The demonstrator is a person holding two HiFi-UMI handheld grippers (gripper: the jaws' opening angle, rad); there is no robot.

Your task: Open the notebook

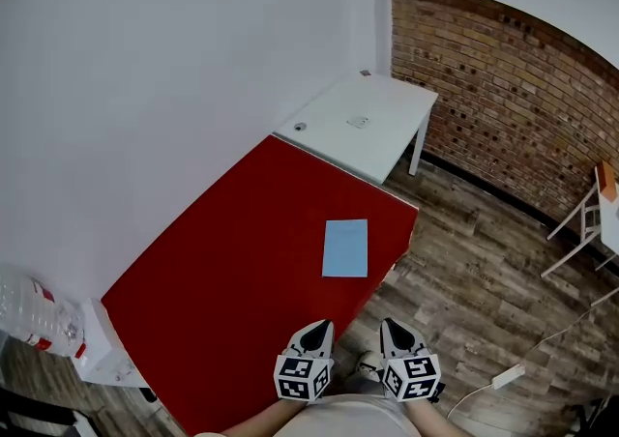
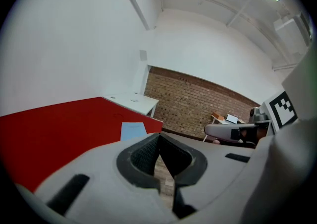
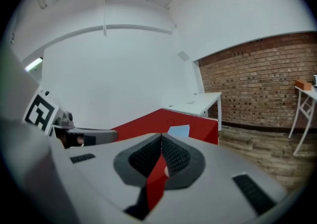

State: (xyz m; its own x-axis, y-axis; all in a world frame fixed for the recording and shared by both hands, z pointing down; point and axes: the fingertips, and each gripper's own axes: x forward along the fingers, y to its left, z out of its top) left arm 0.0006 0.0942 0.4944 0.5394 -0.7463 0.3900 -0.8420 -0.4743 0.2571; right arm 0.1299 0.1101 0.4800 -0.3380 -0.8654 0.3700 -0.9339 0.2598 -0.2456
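Note:
A light blue notebook [image 1: 345, 247] lies closed and flat on the red table [image 1: 242, 271], near its right edge. It also shows small and far off as the notebook [image 2: 132, 130] in the left gripper view and the notebook [image 3: 179, 130] in the right gripper view. My left gripper [image 1: 317, 331] and right gripper [image 1: 395, 330] hang side by side close to my body, well short of the notebook. Both are shut with nothing between the jaws, whose tips meet in each gripper view: left gripper [image 2: 159, 136], right gripper [image 3: 161, 137].
A white desk [image 1: 363, 123] adjoins the red table's far end, against the white wall. A brick wall [image 1: 503, 87] runs at the right, with a white chair [image 1: 580, 222] before it. A power strip [image 1: 507, 377] and cable lie on the wood floor. A water bottle [image 1: 29, 309] stands at left.

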